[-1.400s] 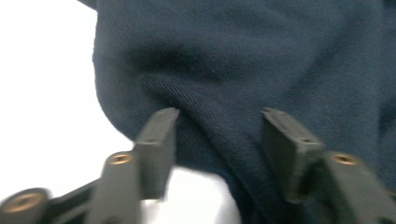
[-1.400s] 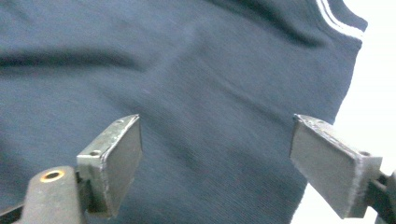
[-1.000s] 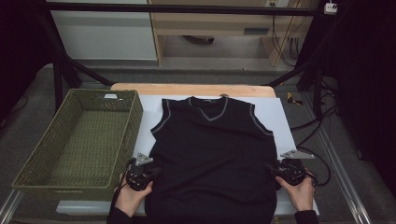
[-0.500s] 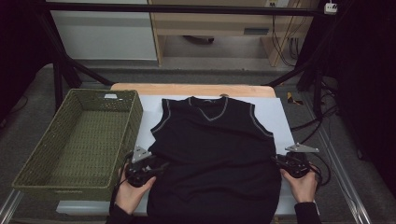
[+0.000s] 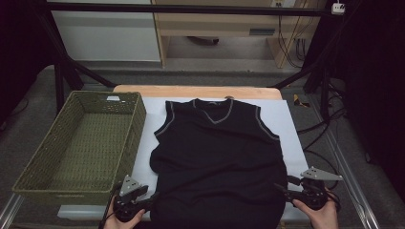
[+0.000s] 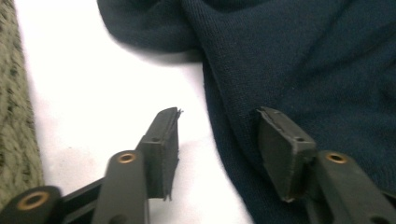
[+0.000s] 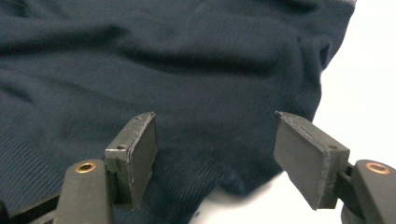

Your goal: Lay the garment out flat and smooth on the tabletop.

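I see a black vest lying flat on the white table, with its neck pointing away from me. It has thin grey lines around the neck and the arm holes. The bottom edge of the vest is close to me, and both my tools are at that edge.

My left gripper is at the bottom left corner of the vest. Its jaws are apart and nothing is pinched. They have just been closing a bit. In the left gripper view, the left gripper has one jaw over the bare white table and the other jaw over the dark cloth, with the side edge of the vest running between them.

My right gripper is at the bottom right corner. Its jaws are wide apart and have just been opening. In the right gripper view, the right gripper has the corner of the vest lying loose between its jaws, and the pads do not press on it.

A green woven basket stands just beside the vest on the left. It is very near my left gripper. Black cables hang off the right side of the table.
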Motion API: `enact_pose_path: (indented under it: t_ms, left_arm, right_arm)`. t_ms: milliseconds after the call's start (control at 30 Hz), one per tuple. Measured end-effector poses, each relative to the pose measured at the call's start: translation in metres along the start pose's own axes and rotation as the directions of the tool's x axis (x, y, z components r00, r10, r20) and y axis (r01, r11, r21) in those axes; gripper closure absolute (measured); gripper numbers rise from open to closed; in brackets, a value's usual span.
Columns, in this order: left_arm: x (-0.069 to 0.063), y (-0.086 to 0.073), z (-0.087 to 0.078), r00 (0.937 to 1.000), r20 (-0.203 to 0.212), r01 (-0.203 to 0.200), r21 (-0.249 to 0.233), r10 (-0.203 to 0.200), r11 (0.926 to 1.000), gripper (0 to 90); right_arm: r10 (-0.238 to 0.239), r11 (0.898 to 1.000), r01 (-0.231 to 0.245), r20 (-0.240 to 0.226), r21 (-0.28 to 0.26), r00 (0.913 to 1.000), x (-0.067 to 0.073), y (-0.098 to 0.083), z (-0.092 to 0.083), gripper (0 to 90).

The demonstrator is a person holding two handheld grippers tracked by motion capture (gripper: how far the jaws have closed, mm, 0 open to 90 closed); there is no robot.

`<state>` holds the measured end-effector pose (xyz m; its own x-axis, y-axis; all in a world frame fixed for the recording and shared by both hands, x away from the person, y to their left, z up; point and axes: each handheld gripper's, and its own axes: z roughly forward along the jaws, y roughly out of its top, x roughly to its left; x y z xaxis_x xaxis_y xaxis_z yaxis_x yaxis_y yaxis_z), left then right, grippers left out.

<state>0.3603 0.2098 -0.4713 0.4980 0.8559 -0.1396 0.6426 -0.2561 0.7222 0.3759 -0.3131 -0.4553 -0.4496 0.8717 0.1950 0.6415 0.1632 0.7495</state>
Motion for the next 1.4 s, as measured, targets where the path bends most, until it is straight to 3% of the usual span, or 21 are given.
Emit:
enact_pose_path:
  t_ms: [167,333,433,500,633,700,867,933,1000,1067,1167,1267,1400]
  left_arm:
    - [0.0,-0.004,-0.012,0.9997,-0.022,-0.012,-0.018,0.012,0.9998,56.3]
    - [0.0,-0.004,-0.007,0.9978,-0.058,-0.029,0.016,0.03,0.9994,60.8]
    - [-0.001,-0.001,0.004,0.997,-0.061,-0.046,0.032,0.048,0.9984,60.5]
    - [0.0,0.001,0.009,0.999,-0.039,-0.02,0.033,0.021,0.9993,56.0]
    - [-0.004,0.003,0.014,0.9995,-0.025,-0.018,0.026,0.018,0.9995,50.4]
    - [-0.008,0.003,0.014,0.9998,-0.013,-0.017,0.032,0.018,0.9993,50.3]
    - [-0.017,0.005,0.016,0.9954,-0.065,-0.066,0.063,0.07,0.9958,50.6]
    - [-0.018,0.007,0.017,0.9941,-0.075,-0.073,0.079,0.079,0.9942,53.4]
    - [-0.017,0.009,0.016,0.9943,-0.072,-0.072,0.091,0.078,0.9933,64.7]
    - [-0.016,0.008,0.016,0.9961,-0.045,-0.072,0.083,0.076,0.9939,79.5]
    - [-0.018,0.008,0.015,0.9943,-0.039,-0.096,0.086,0.1,0.9917,85.7]
    - [-0.014,0.008,0.003,0.9941,-0.042,-0.097,0.085,0.101,0.9916,86.6]
    - [-0.008,0.007,-0.039,0.996,-0.049,-0.074,0.019,0.074,0.9971,86.9]
  right_arm:
    - [0.012,1.0,-0.011,-0.006,0.019,0.9999,0.0,-0.01,-0.001,32.5]
    - [0.005,1.0,-0.005,-0.027,0.027,0.9996,0.005,-0.012,-0.005,33.2]
    - [0.004,0.999,-0.003,-0.036,0.032,0.9993,0.009,-0.013,-0.005,34.1]
    - [0.007,0.999,-0.005,-0.038,0.052,0.9993,0.01,-0.015,-0.003,36.2]
    - [0.0,0.996,0.003,-0.036,0.087,0.9993,0.01,-0.018,0.001,38.9]
    - [0.002,0.997,0.0,-0.03,0.079,0.9995,0.01,-0.019,0.0,40.1]
    - [0.012,0.997,-0.01,-0.021,0.074,0.9997,0.013,-0.023,-0.006,40.3]
    - [0.015,0.996,-0.013,-0.021,0.093,0.9997,0.012,-0.024,-0.003,41.8]
    - [0.014,0.994,-0.012,-0.016,0.107,0.9998,0.013,-0.024,0.001,45.5]
    - [-0.009,0.994,0.01,-0.017,0.108,0.9998,0.015,-0.024,0.004,57.2]
    - [-0.022,0.993,0.023,-0.009,0.118,0.9997,0.019,-0.025,0.007,73.6]
    - [-0.001,0.992,0.005,-0.037,0.125,0.9993,0.019,-0.023,0.005,81.3]
    - [0.035,0.996,-0.028,-0.075,0.09,0.9966,0.018,-0.018,-0.019,82.8]
